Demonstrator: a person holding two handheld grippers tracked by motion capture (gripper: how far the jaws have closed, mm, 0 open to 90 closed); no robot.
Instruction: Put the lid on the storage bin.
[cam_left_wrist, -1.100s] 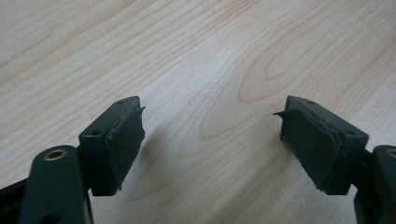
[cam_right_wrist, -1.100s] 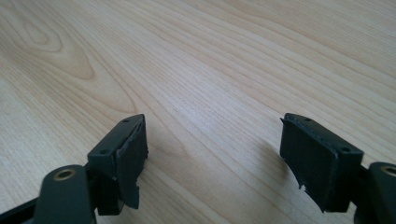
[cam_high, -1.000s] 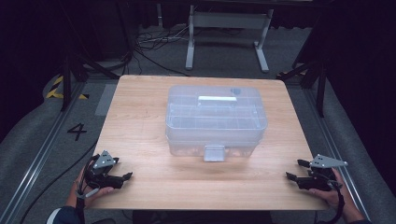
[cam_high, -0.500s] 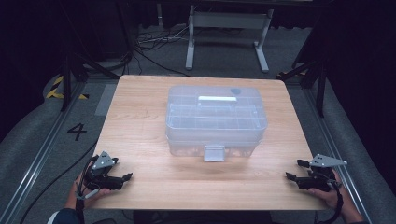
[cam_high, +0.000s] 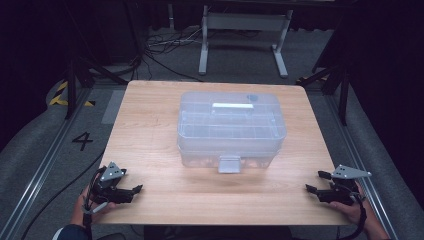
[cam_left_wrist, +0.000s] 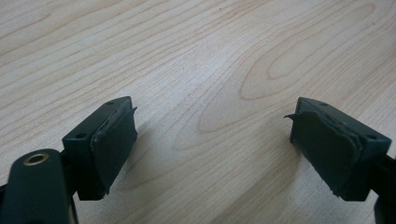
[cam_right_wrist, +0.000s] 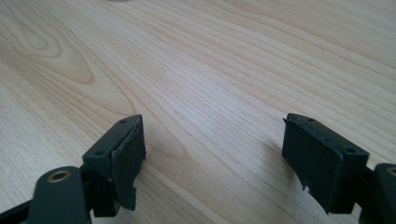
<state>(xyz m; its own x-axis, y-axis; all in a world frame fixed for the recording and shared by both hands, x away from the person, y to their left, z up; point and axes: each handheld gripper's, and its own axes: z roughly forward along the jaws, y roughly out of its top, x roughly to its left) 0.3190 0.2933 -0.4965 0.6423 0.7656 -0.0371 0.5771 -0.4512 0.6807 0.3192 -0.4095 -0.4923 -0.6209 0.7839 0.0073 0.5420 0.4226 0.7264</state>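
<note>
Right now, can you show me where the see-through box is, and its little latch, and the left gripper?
box (cam_high: 231, 131): high view, on the clear lid's middle.
latch (cam_high: 229, 163): high view, on the tab at the box's near side.
left gripper (cam_high: 134, 190): high view, midway between the tips of its open jaws.

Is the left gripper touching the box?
Apart. The high view shows the left gripper at the table's near corner, with bare wood between it and the box.
</note>
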